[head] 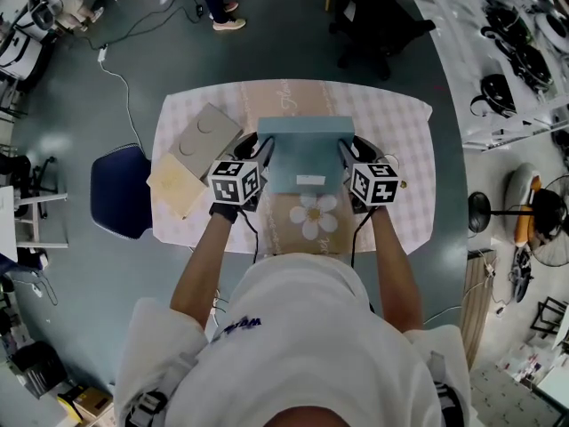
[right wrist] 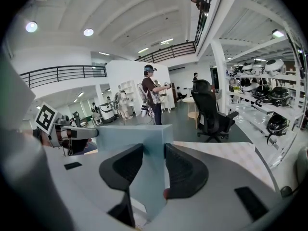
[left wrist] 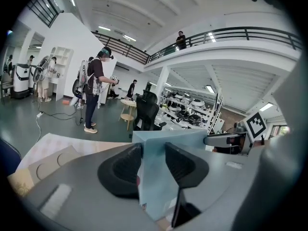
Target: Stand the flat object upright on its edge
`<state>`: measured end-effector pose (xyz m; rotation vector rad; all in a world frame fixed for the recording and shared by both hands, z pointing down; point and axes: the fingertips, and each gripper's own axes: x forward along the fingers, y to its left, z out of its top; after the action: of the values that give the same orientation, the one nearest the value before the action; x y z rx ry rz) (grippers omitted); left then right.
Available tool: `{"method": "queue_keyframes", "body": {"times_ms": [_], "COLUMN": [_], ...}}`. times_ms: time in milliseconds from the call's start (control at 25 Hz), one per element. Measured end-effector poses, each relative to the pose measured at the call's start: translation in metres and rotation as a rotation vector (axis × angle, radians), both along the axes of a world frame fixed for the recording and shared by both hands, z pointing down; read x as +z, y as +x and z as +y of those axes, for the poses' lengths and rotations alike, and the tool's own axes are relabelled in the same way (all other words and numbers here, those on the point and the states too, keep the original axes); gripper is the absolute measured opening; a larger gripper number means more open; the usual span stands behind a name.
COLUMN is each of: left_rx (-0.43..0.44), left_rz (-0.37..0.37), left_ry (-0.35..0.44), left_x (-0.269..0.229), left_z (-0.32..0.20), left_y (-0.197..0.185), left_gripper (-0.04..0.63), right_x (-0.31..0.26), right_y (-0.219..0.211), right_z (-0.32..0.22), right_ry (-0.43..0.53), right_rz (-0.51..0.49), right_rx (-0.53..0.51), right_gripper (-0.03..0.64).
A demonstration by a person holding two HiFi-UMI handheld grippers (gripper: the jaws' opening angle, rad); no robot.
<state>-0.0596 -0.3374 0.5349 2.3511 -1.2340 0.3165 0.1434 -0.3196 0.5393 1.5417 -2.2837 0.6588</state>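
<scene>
Over tablecloth, left gripper and right gripper clamp jaws on box (forearms parallel).

White short-sleeved shirt, seemingly black gloves; left claw and right claw carry black-white marker cubes.

a large open lab hall: a railed mezzanine, white shelves of black gear, an office chair, a cable across the grey floor, and a person wearing a backpack rig.
</scene>
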Motion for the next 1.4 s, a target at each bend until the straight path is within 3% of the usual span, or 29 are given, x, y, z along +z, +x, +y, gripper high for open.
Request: {"method": "queue_keyframes", "body": {"times_ms": [240, 600, 920, 1120, 1400], "left_rx": [0.010, 0.022, 0.047, 0.029, 0.028], "left_rz": [-0.015, -0.020, -0.059, -0.027, -0.023], "left_ry": [0.053, 0.038, 0.082, 0.111, 0.149], "left_x": [-0.018, -0.007, -0.013, -0.010, -0.008], "left_z": [0.000, 0.008, -0.006, -0.010, -0.002], "left_y": [0.004, 0.011, 0.017, 0.016, 0.021], "left_gripper": [0.161, 0.158, 0.155, 0.156, 0.153], "right_x": [-0.012, 0.002, 0.001, 0.000, 0.006], "right_y": [0.003, 0.010, 0.015, 0.015, 0.022], "right_z": [-0.001, 0.007, -0.006, -0.015, -0.007], "right_ry": [0.035, 0.011, 0.046, 0.110, 0.097], "right_rz": [0.009, 0.012, 0.012, 0.023, 0.003], "right_rx": [0.002, 0.012, 0.022, -0.004, -0.009], "right_gripper": [0.153, 0.153, 0.153, 0.152, 0.152]}}
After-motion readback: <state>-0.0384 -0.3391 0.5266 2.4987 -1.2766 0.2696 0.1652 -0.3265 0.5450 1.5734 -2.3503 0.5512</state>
